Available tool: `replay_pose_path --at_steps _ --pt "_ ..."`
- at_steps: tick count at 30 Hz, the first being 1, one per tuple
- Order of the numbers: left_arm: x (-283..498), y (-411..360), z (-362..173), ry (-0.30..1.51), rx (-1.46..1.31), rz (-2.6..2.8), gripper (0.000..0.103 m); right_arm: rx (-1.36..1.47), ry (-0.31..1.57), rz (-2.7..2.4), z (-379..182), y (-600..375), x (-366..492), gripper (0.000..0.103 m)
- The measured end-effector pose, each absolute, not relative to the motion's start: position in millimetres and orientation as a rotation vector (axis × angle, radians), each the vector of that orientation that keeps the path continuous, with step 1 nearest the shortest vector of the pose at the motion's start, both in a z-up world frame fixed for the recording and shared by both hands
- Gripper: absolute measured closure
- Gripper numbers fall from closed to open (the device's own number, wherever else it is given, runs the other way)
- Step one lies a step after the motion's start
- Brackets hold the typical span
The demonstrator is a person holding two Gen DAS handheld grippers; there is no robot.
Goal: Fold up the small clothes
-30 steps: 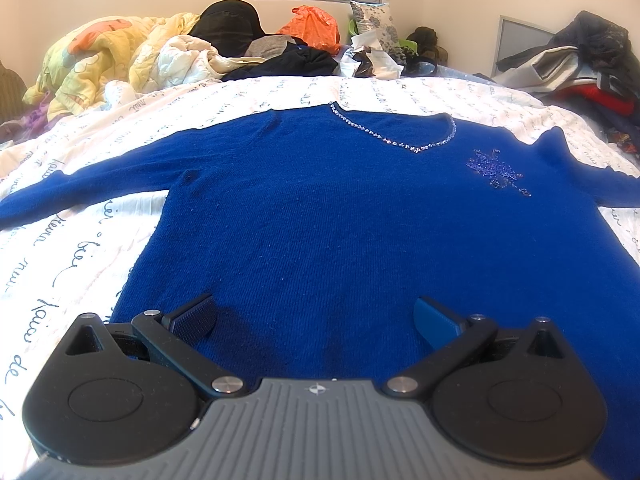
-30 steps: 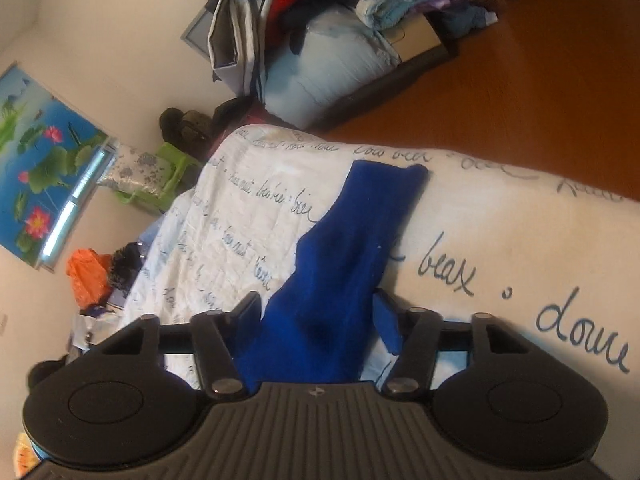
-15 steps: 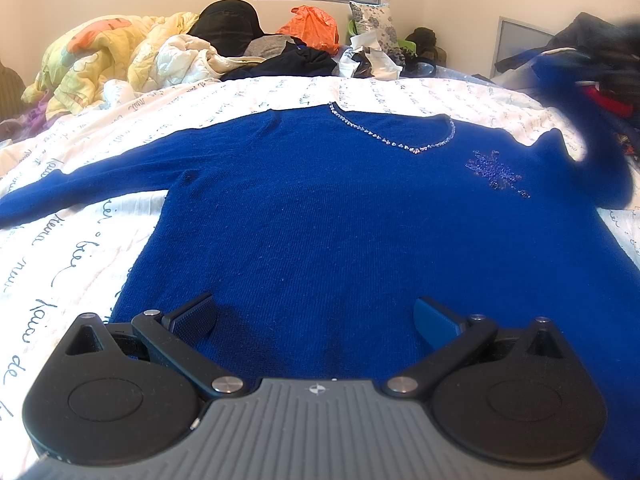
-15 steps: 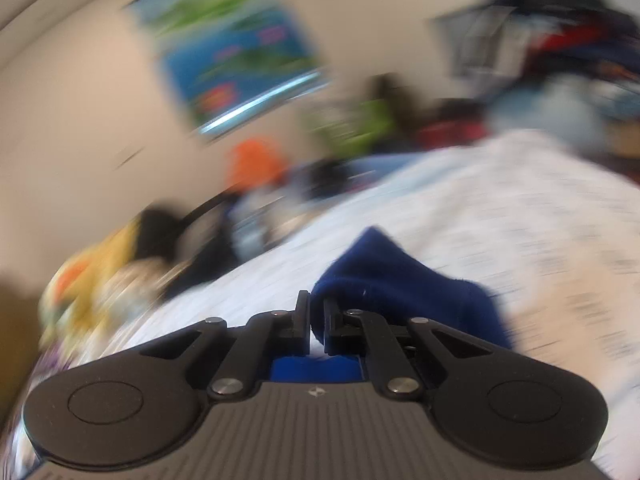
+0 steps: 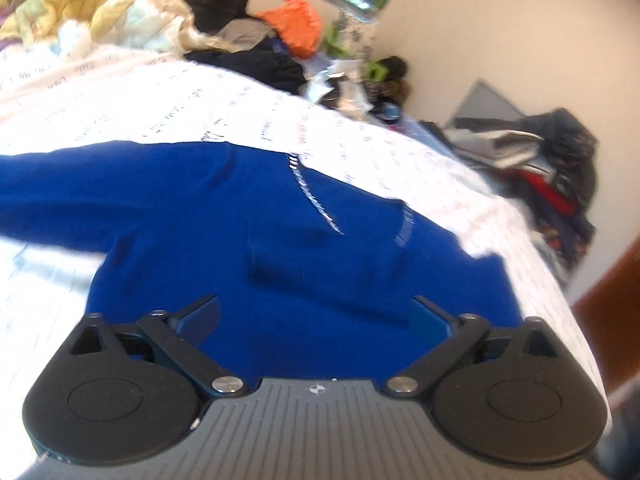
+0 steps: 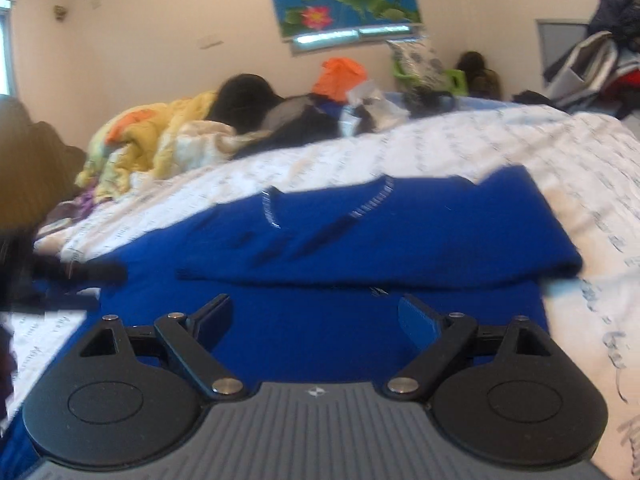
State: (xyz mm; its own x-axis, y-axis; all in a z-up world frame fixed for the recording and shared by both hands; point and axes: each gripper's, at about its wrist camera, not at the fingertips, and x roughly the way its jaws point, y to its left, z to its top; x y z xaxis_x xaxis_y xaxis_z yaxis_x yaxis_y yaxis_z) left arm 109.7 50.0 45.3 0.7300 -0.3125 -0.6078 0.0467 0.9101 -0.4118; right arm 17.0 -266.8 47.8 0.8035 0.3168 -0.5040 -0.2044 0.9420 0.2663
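A royal blue sweater (image 5: 224, 240) with a sparkly neckline lies flat on the white bedsheet (image 5: 120, 112). Its right sleeve (image 6: 400, 240) is folded across the chest; it also shows in the left wrist view (image 5: 332, 276). The other sleeve (image 5: 48, 200) stretches out to the left. My left gripper (image 5: 316, 316) is open and empty just above the sweater's lower part. My right gripper (image 6: 316, 316) is open and empty above the hem, just short of the folded sleeve.
A heap of bedding and clothes (image 6: 168, 136) lies along the far side of the bed, with an orange bag (image 6: 340, 76). More clothes are piled at the right (image 5: 540, 168). The bed's right edge drops to a brown floor (image 5: 608, 292).
My right gripper carried the right sleeve over the sweater's chest, let it go and opened. My left gripper tilted and swung its view toward the right.
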Motion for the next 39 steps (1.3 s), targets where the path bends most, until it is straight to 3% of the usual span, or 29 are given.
replay_pose_path --at_steps 2,3,5,6,7,8,15,19,25,27,28,29,30,31,32,33,37,39 --pt "146 46 37 0.819 -0.407 -0.158 0.026 0.217 0.604 0.277 39 -265 22 0.012" --pt "163 41 30 0.87 -0.405 -0.143 0.029 0.213 0.601 0.282 38 -264 21 0.012" --pt "177 31 29 0.847 -0.333 -0.086 0.042 0.207 0.61 0.284 35 -262 22 0.012" --pt "184 24 26 0.85 -0.284 -0.069 0.056 0.211 0.622 0.28 35 -261 25 0.013" --pt "189 19 27 0.846 -0.218 -0.035 0.091 0.219 0.624 0.281 35 -262 26 0.013" --pt "193 15 26 0.838 -0.174 -0.008 0.098 0.231 0.622 0.285 35 -264 26 0.013" --pt "179 54 78 0.613 -0.108 0.099 0.098 0.275 0.62 0.297 35 -269 25 0.013" --pt "187 95 59 0.681 -0.07 0.206 0.098 0.282 0.621 0.303 35 -268 25 0.012" --pt "185 89 31 0.74 0.031 0.239 0.096 0.292 0.626 0.31 36 -270 25 0.012" --pt "174 86 42 0.699 0.031 0.24 0.091 0.297 0.634 0.317 40 -272 27 0.012" --pt "158 85 54 0.655 0.02 0.228 0.08 0.313 0.632 0.319 46 -276 30 0.012" --pt "149 82 64 0.606 0.003 0.206 0.059 0.338 0.612 0.322 54 -281 34 0.012" --pt "142 77 73 0.562 -0.009 0.177 0.047 0.369 0.58 0.325 64 -288 40 0.011" --pt "137 69 78 0.531 -0.009 0.142 0.026 0.397 0.553 0.322 74 -294 50 0.011" --pt "138 59 79 0.524 -0.002 0.101 0.016 0.417 0.543 0.313 82 -298 65 0.01" --pt "143 50 76 0.54 0.0 0.064 0.016 0.419 0.555 0.303 85 -299 84 0.003" --pt "186 33 39 0.743 -0.068 -0.007 0.037 0.194 0.732 0.206 62 -278 166 0.002" --pt "191 32 32 0.727 -0.063 -0.02 0.029 0.071 0.795 0.175 43 -271 183 0.002"
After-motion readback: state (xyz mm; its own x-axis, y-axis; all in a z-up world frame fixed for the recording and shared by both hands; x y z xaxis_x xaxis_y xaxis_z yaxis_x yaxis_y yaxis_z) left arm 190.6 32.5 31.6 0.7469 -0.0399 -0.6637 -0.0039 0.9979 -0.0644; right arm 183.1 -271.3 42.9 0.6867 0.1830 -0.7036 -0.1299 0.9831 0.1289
